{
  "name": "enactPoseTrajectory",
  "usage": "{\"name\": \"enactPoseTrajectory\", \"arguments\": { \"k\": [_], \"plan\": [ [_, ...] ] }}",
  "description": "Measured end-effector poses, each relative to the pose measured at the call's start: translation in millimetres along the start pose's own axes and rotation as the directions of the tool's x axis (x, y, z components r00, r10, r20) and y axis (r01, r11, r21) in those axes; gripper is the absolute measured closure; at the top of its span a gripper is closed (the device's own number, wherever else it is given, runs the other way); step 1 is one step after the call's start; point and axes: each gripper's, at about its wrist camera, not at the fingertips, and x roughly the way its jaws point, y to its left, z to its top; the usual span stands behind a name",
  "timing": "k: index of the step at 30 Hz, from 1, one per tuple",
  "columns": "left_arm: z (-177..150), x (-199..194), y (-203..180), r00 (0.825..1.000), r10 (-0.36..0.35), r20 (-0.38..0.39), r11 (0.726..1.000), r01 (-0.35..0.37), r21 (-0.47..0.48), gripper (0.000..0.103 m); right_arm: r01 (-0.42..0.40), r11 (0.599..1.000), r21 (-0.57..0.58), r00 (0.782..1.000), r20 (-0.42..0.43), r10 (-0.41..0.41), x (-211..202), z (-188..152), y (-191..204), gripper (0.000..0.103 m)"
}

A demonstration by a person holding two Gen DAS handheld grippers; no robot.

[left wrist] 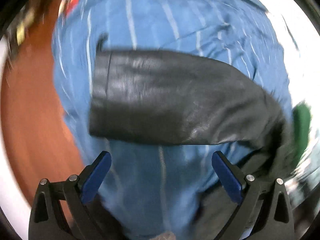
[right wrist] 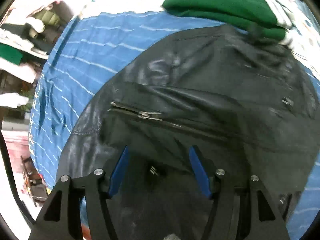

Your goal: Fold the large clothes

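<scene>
A black leather jacket (right wrist: 200,100) lies on a blue striped cloth (right wrist: 84,60). In the left wrist view its sleeve (left wrist: 170,100) lies flat across the blue cloth (left wrist: 150,20), cuff toward the left. My left gripper (left wrist: 162,160) is open and empty, just short of the sleeve's near edge. My right gripper (right wrist: 158,156) is open, close over the jacket body near a zipped pocket (right wrist: 138,114); nothing is held between its blue pads (right wrist: 197,168). Both views are motion-blurred.
Folded green clothing (right wrist: 220,2) lies at the jacket's far end, also at the right edge of the left wrist view (left wrist: 301,124). An orange-brown floor (left wrist: 36,100) lies left of the blue cloth. Cluttered shelves (right wrist: 18,46) stand at the far left.
</scene>
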Motion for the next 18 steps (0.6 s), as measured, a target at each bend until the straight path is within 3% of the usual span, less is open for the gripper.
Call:
{"name": "enactPoseTrajectory", "arguments": {
  "k": [3,6,8,11,13,15,18],
  "plan": [
    [8,23,21,0.984,-0.176,-0.025,0.966,0.168,-0.197,0.006,0.0,0.998,0.069,1.0,-0.02,0.002,-15,-10,-25,0.038],
    [15,33,32,0.977,-0.21,0.021,0.933,0.207,-0.295,0.01,-0.011,0.99,0.143,0.999,-0.043,0.017,-4,-10,-47,0.039],
    [27,36,33,0.981,-0.183,0.066,0.919,0.194,-0.342,0.014,-0.03,0.981,0.19,0.998,-0.054,0.041,2,-19,-56,0.039],
    [45,29,29,0.986,-0.105,0.132,0.923,0.146,-0.357,0.039,-0.073,0.965,0.252,0.993,-0.072,0.094,19,-30,-55,0.038],
    [62,24,27,0.986,-0.036,0.161,0.925,0.094,-0.368,0.069,-0.071,0.965,0.253,0.993,-0.077,0.093,27,-31,-44,0.038],
    [77,19,28,0.981,-0.002,0.196,0.935,0.071,-0.349,0.091,-0.058,0.973,0.223,0.995,-0.063,0.074,26,-31,-33,0.038],
    [101,1,9,0.964,0.003,0.268,0.962,0.07,-0.262,0.095,0.008,0.99,0.14,1.0,-0.017,-0.005,15,-21,-14,0.038]
  ]
}}
